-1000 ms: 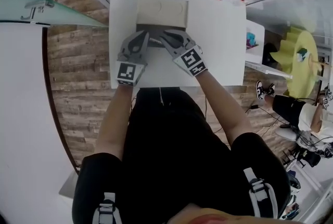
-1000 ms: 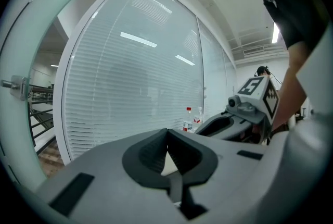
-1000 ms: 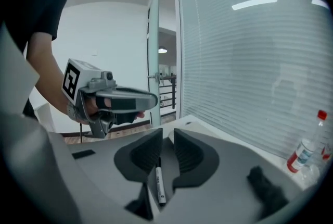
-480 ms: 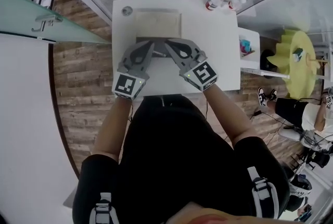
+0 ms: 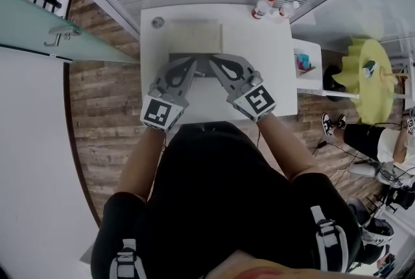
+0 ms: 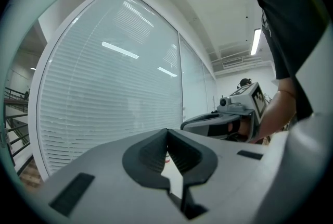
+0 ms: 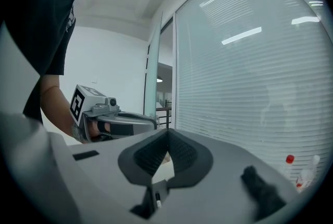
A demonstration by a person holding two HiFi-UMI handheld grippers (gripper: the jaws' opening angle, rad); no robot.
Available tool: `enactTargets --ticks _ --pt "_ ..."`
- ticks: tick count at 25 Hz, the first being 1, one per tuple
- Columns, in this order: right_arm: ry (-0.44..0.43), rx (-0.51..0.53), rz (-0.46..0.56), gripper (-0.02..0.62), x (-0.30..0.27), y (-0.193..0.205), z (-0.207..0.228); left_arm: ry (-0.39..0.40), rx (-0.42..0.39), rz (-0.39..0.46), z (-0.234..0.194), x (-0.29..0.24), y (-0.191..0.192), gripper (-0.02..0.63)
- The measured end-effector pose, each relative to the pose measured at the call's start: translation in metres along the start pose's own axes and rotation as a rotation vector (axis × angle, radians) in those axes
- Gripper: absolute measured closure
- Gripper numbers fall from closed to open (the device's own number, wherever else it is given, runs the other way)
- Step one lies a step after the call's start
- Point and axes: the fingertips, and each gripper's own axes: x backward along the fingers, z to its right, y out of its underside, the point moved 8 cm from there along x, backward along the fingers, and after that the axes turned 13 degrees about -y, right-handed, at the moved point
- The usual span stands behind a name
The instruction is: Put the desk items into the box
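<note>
We are holding left gripper (image 5: 192,63) and right gripper (image 5: 211,62) pinched shut, empty, above the desk (image 5: 272,70) — box (image 5: 194,36) lying just beyond their tips, bottles (image 5: 267,6) at the far corner — and are judging a closed-jaw reach liable to topple a bottle.

free: desk (image 5: 259,54) right half | blocked: box (image 5: 194,36) far centre, bottles (image 5: 269,6) far-right corner

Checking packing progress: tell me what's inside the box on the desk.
The box shows only a pale interior; no separate item can be made out. Its near edge is covered by the left gripper and right gripper, so anything there is hidden.
</note>
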Motion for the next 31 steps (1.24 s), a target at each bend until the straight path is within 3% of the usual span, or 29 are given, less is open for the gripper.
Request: enactTargets --ticks 31 --pt "0.002 0.021 0.029 0.58 0.0015 -0.0035 0.0018 -0.006 -0.01 0.03 0.0019 -0.006 -0.0042 0.595"
